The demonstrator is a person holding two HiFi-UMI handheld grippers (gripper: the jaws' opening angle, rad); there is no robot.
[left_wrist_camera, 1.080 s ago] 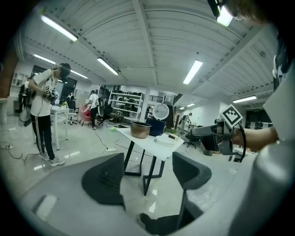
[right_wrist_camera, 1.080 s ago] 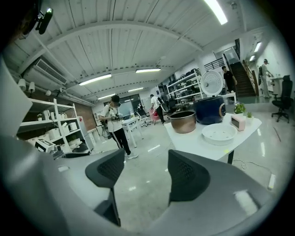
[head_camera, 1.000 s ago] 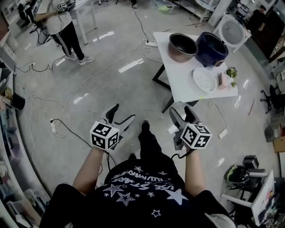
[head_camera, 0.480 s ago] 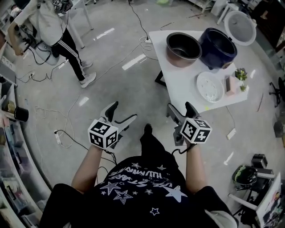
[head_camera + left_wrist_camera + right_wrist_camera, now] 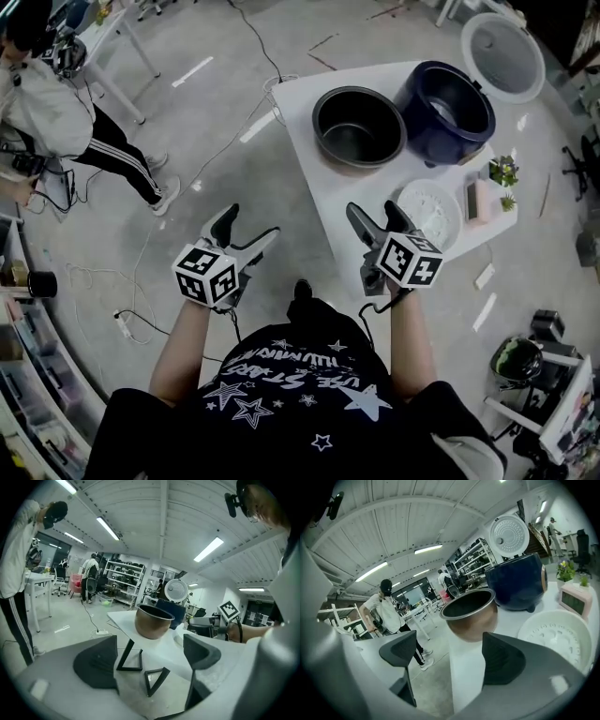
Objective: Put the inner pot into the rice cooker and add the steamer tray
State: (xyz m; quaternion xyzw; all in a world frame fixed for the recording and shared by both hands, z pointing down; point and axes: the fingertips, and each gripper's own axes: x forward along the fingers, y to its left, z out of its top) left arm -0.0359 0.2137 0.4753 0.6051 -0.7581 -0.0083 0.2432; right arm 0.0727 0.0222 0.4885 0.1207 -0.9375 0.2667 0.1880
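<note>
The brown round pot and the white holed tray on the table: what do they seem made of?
Brown round pot: probably metal; satin coppery outside with soft highlights, thin bright rim, dark matte inside, perhaps coated. White holed tray: likely moulded plastic; uniformly white, dull, thick rounded rim.

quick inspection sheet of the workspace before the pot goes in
surface: white table, partly bare
job's things: inner pot on the table beside the rice cooker, whose lid stands open; steamer tray flat on the table
clutter: pink device and small plant near the table's edge
grippers: left gripper open, empty; right gripper open, jaws have just been opening, nothing between them; both short of the pot
cables: cable across the floor; power strip at left
surroundings: another person standing at left
</note>
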